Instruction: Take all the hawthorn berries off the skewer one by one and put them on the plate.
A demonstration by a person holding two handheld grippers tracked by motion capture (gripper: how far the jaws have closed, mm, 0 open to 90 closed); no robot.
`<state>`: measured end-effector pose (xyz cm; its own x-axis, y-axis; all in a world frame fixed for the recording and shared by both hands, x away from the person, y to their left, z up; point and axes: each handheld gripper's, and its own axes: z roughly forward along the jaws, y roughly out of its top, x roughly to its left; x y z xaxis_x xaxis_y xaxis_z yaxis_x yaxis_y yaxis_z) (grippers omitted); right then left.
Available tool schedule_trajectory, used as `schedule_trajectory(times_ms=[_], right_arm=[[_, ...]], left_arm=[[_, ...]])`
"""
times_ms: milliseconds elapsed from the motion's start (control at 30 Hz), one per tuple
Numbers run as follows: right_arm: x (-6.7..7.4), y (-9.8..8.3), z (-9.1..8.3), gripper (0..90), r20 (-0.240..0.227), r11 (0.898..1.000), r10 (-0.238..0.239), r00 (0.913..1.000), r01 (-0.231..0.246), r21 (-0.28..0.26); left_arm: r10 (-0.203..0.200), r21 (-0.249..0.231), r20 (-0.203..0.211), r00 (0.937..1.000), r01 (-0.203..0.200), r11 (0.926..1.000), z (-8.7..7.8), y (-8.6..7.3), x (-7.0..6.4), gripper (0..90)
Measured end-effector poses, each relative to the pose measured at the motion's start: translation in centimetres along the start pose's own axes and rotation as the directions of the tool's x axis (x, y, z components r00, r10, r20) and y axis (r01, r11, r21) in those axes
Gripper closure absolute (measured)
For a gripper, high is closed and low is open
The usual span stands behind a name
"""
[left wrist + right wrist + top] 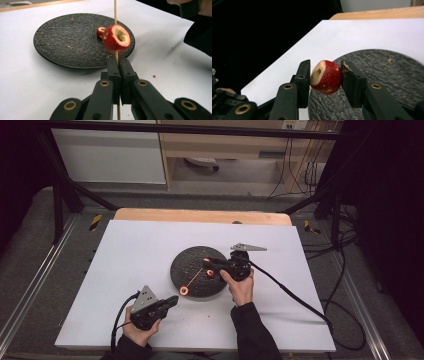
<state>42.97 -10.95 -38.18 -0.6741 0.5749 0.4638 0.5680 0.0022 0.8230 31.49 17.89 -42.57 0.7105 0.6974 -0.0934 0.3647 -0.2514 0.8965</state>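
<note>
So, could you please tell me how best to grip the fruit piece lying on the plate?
Grip the fruit piece across its rounded red sides, coming down from above the plate. Its pale cored face seems to point upward, so gripping the sides should leave the hole free for the skewer.

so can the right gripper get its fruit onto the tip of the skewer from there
Probably yes. The right gripper holds a cored red fruit above the plate, and the skewer in the left gripper has a bare tip, with nothing between.

A white table top (135, 270) sits over a wooden board (200, 215) whose far edge shows. A round, dark, rough-textured plate (187, 265) lies directly on it near the middle, with crumbs scattered on the white surface beside it.
</note>
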Motion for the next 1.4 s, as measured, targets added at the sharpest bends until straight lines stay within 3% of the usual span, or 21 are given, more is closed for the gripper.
schedule_trajectory(times_ms=[467, 767, 1067, 1267, 1400], right_arm=[[-1.7, 2.0, -1.8, 62.1, 0.116, 0.999, -0.005, 0.9932, 0.009, -0.031], [-3.0, -1.2, -0.6, 62.0, 0.136, 0.998, 0.015, 0.9906, -0.022, 0.051], [-3.9, -4.9, 1.2, 61.8, 0.152, 0.988, 0.032, 0.9879, -0.054, 0.147], [-3.8, -5.8, 1.7, 60.9, 0.169, 0.982, 0.009, 0.9856, -0.04, 0.182], [-3.7, -5.8, 1.6, 56.5, 0.177, 0.984, -0.007, 0.9842, -0.025, 0.176]], left_arm=[[-0.01, 0.005, -0.013, 0.9999, 0.01, 0.9999, -0.1, -0.1, 0.5, 88.3], [-0.015, 0.003, -0.02, 0.9997, 0.015, 0.9999, -0.2, -0.1, 0.7, 88.3], [-0.013, 0.006, -0.022, 0.9997, 0.013, 0.9999, -0.1, -0.1, 0.7, 88.3], [-0.015, 0.007, -0.023, 0.9996, 0.015, 0.9999, -0.1, -0.1, 0.8, 88.2], [-0.017, 0.008, -0.022, 0.9996, 0.017, 0.9998, -0.1, -0.1, 0.7, 88.3]])
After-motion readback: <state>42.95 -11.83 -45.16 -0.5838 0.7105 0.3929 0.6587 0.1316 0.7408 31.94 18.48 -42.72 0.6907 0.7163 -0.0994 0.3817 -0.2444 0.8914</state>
